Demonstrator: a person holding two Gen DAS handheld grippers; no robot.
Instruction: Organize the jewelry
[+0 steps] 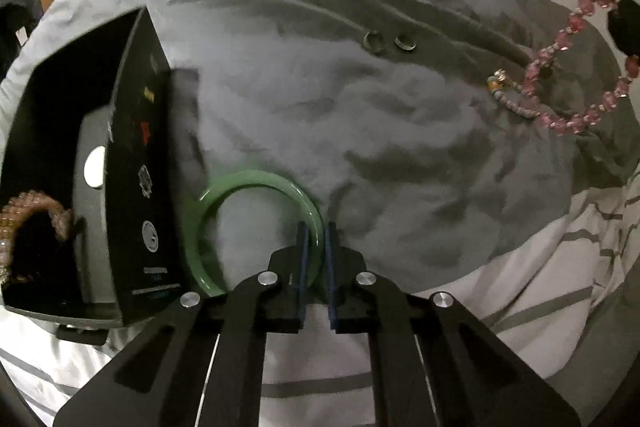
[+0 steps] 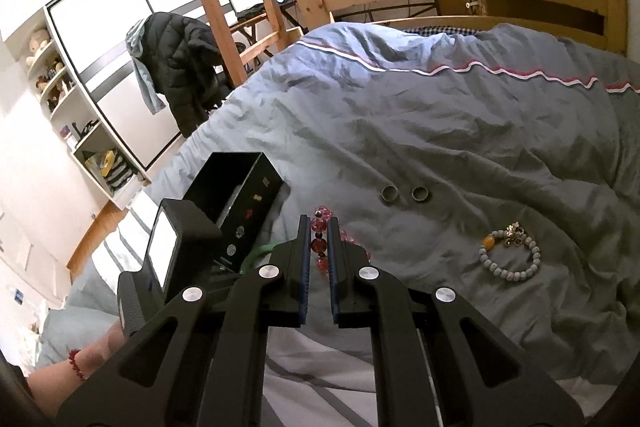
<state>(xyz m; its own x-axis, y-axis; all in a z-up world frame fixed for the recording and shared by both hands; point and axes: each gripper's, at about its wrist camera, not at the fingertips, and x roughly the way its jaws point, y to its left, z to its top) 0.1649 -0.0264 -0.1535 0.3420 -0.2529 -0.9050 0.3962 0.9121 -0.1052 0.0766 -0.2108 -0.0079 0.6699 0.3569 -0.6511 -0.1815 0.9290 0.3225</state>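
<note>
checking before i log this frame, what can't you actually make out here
- Left wrist view: the near arc of the green bangle is hidden behind the left hand-held gripper.
- Left wrist view: most of the black box interior is dark; only part of a pale beaded strand shows.
- Left wrist view: the box's printed text is too blurred to read.
- Right wrist view: the pink bead strand is mostly covered by the right hand-held gripper.

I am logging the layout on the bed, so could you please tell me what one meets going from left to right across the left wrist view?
Black box → green bangle, held in the left claw → two rings → pale bead bracelet → pink bead strand, all over the grey duvet.
</note>
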